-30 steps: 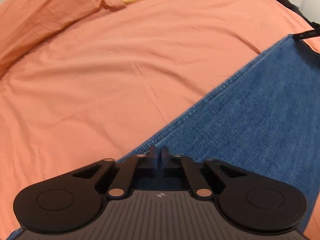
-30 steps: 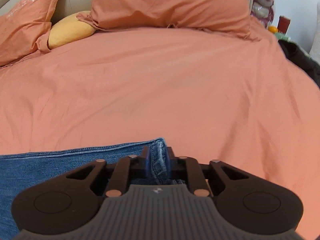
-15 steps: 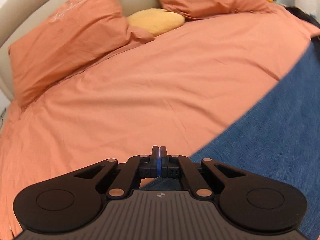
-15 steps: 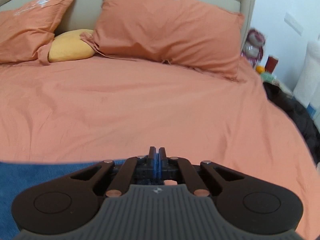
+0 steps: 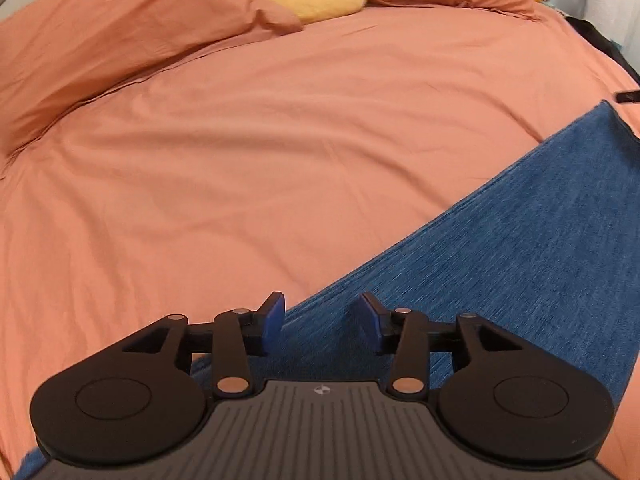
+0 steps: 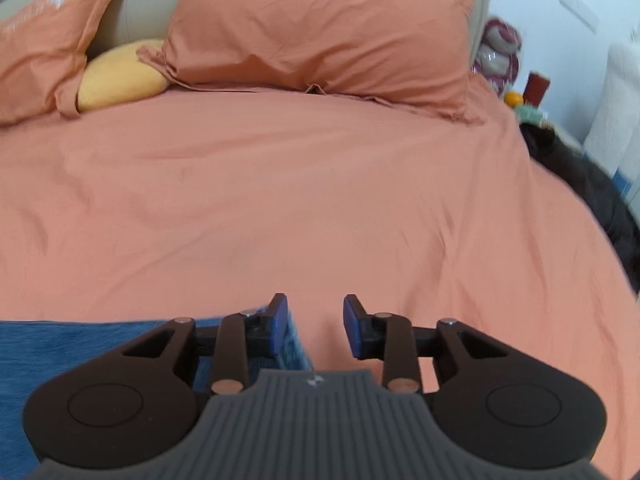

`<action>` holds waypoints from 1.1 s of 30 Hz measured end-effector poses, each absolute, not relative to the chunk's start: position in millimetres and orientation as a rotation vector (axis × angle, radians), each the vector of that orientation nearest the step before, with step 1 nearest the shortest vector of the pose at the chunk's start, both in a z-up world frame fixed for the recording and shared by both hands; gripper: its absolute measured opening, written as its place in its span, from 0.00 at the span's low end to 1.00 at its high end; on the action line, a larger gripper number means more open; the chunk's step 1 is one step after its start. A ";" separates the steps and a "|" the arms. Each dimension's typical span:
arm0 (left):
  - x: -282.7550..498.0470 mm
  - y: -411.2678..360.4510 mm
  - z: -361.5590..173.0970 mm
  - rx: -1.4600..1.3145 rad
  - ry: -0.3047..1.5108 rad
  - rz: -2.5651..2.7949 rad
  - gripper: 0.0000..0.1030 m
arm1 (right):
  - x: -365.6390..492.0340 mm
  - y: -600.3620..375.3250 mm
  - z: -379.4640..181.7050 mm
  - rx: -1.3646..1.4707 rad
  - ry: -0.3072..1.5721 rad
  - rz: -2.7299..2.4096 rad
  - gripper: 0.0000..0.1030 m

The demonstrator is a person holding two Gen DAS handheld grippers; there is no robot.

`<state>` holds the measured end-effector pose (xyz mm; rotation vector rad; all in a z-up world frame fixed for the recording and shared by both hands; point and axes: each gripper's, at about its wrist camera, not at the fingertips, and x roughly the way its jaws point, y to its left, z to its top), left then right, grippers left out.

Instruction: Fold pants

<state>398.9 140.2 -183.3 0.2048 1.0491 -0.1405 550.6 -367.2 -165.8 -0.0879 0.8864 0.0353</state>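
The left gripper (image 5: pixel 320 320) points across the bed toward twelve o'clock, held low over the blue jeans (image 5: pixel 500 264), its blue-padded fingers (image 5: pixel 274 316) spread wide with nothing between them. In the left wrist view the denim lies flat on the orange bedsheet (image 5: pixel 240 168), running as a broad band from under the gripper out toward two o'clock, its long edge straight against the sheet.

The right gripper (image 6: pixel 315 322) also faces twelve o'clock, level and close to the sheet, its fingers apart and gripping nothing. A corner of the jeans (image 6: pixel 80 344) sits at about seven o'clock in the right wrist view, the cloth's end just beside the left-hand pad (image 6: pixel 278 320); whether it touches the pad is unclear.

Ahead, two orange pillows (image 6: pixel 316 32) lean on a beige headboard (image 6: pixel 132 4), with a yellow cushion (image 6: pixel 120 76) between them. Dark clothing (image 6: pixel 592 184) lies off the bed's edge at three o'clock.
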 end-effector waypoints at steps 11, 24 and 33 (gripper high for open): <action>356.3 93.2 -158.6 0.194 1.007 -0.202 0.49 | 441.0 -428.8 -157.3 0.303 0.935 0.062 0.36; 353.3 16.2 -191.8 0.283 1.125 -0.209 0.49 | 420.9 -463.1 -188.4 0.635 0.934 0.062 0.10; 362.0 23.3 -206.3 0.238 1.155 -0.127 0.48 | 434.2 -443.7 -89.4 0.540 0.670 0.257 0.03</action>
